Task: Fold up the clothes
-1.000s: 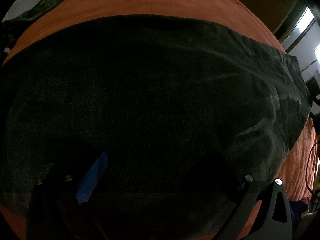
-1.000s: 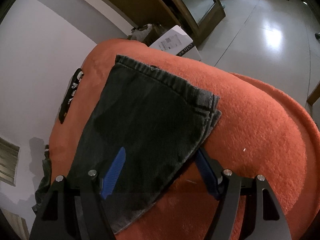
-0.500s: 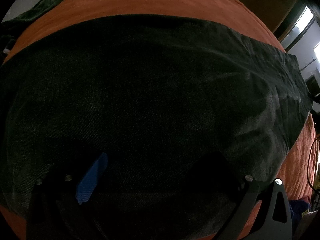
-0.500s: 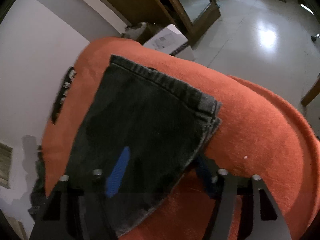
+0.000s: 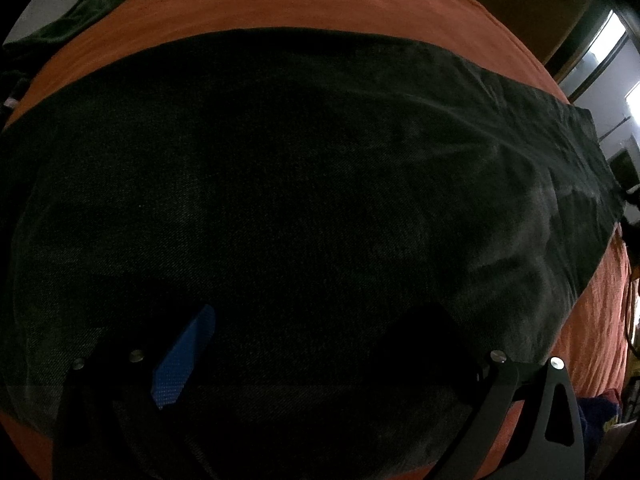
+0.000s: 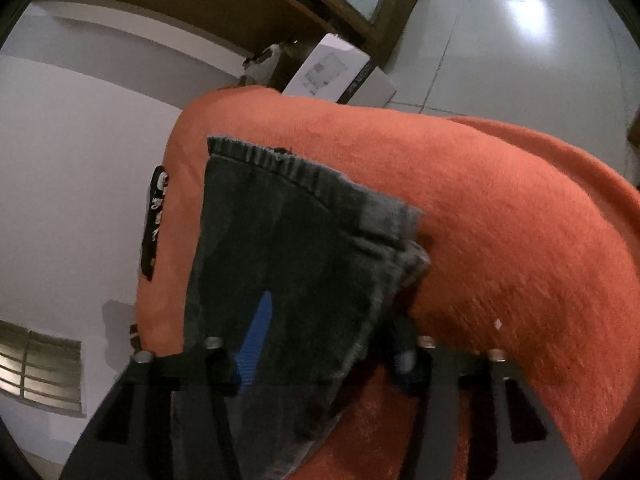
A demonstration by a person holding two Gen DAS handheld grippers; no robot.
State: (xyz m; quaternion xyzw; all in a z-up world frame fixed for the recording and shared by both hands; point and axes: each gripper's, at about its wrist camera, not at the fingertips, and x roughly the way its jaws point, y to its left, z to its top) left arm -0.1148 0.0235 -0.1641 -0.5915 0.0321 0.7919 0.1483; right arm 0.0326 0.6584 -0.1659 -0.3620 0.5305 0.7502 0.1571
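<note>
In the left wrist view, dark jeans [image 5: 304, 184] are seen spread flat over an orange blanket [image 5: 280, 4] right under the left gripper [image 5: 316, 344], whose jaws are held wide apart above the cloth, gripping nothing. In the right wrist view, the right gripper [image 6: 328, 332] is being closed around the jeans' hem corner [image 6: 384, 240]; ahead lie a black cloth [image 6: 154, 220] with unreadable white lettering and a white box [image 6: 340, 72] whose label cannot be read.

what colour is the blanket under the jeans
Orange blanket, clearest in the right wrist view, where the dark jeans lie on it.
</note>
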